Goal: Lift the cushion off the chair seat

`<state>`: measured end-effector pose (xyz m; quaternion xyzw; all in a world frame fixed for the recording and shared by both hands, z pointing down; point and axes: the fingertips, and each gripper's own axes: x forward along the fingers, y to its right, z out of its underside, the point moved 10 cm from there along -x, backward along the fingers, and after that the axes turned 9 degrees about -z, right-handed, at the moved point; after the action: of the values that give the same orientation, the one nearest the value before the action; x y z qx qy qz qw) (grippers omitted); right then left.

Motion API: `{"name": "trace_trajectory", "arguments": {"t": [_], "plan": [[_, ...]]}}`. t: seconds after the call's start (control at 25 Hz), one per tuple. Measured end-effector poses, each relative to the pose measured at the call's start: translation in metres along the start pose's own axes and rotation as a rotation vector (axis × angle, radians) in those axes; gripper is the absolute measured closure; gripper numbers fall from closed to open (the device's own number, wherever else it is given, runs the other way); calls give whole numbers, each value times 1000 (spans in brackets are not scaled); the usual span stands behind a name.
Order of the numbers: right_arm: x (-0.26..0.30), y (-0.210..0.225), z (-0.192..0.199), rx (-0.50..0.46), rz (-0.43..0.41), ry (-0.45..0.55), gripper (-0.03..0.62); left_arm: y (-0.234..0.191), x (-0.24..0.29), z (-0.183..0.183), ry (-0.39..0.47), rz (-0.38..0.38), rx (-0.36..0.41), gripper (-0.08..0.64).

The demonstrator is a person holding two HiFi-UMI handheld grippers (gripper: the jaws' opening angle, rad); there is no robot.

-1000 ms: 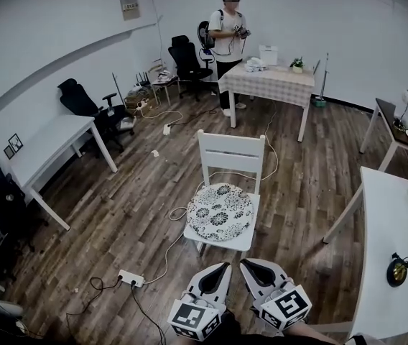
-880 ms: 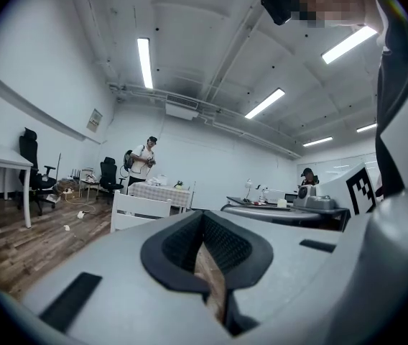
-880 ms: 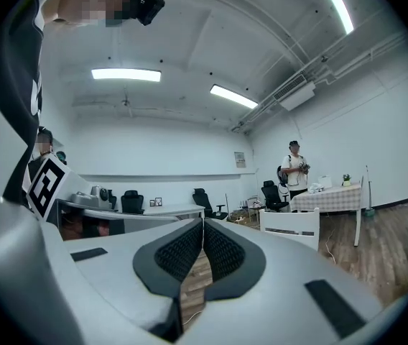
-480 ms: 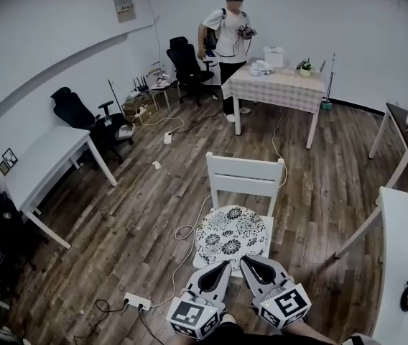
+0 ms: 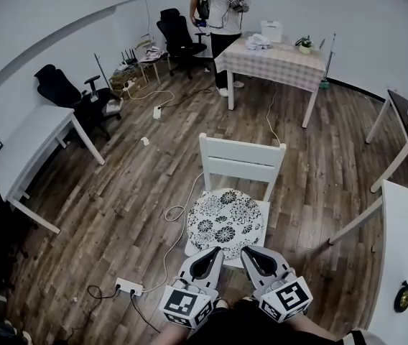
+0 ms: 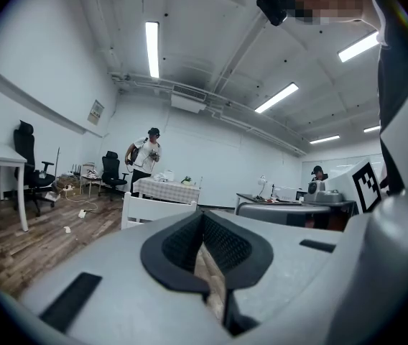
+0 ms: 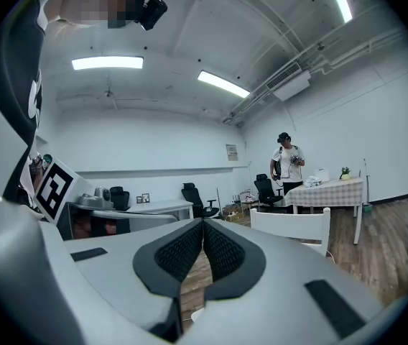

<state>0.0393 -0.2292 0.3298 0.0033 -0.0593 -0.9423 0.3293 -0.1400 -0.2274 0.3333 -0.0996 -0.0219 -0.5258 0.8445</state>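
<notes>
White wooden chair (image 5: 241,161) stands mid-room on the plank floor (image 5: 103,207), w/ the round black-and-white floral cushion (image 5: 223,220) lying flat on its seat and covering most of it; bare seat shows at the right side. Left tool (image 5: 215,253) and right tool (image 5: 248,253) sit side by side at the bottom of the head view, tips pointing at the cushion's near edge (touching it or not, can't tell from above). Both tools have jaws closed together, pads meeting at the tips, nothing btwn them. Left gripper view and right gripper view each show only floor thru the slit lower down, w/ the chair back beyond the jaws. White cable (image 5: 177,214) loops on the floor left of the chair, near a power strip (image 5: 129,287). Far end: checked-cloth desk (image 5: 276,57) w/ a person (image 5: 222,2) standing beside it, black office chair (image 5: 177,40) close by.
</notes>
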Motion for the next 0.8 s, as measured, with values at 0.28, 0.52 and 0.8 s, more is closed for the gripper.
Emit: {"name": "trace_trajectory", "arguments": {"t": [0.28,0.52,0.8], "plan": [[5,29,-2,-31,-62,-60,574,-2,6,7,-2,-107,-72,558],[20,48,19,-4,-142,-84,574,-10,1,26,-18,-171,-106,558],[50,72,77,49,-224,-190,413,-15,0,61,-85,-217,-128,558]]}}
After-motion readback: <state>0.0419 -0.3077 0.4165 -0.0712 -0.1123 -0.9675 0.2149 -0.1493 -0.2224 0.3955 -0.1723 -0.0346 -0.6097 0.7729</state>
